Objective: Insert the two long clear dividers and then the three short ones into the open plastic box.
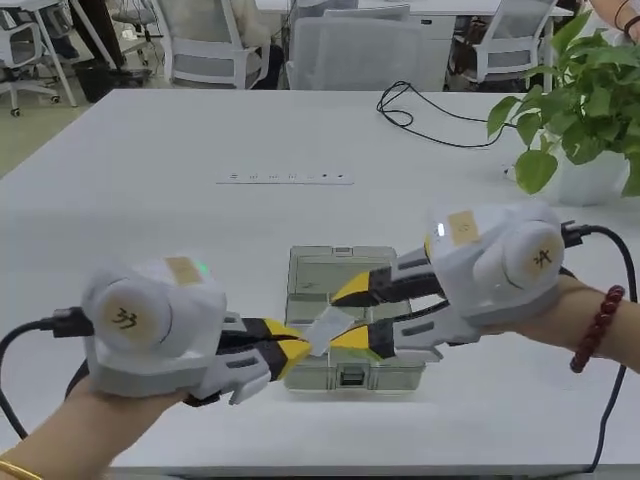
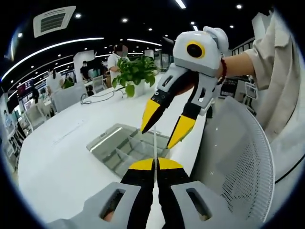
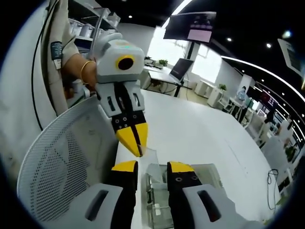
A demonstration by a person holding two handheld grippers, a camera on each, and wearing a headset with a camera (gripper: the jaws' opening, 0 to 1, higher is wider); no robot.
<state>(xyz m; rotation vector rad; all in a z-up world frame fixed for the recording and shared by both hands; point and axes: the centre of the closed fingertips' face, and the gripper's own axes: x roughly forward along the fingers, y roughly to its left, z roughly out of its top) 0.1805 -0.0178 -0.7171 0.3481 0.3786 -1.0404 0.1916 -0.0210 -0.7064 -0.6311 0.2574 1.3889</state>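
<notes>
Box (image 1: pixel 330 272) open, clear dividers (image 2: pixel 133 150) inside

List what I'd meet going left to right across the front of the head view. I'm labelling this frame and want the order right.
gold bangle → left gripper → clear divider → right gripper → red bead bracelet
</notes>
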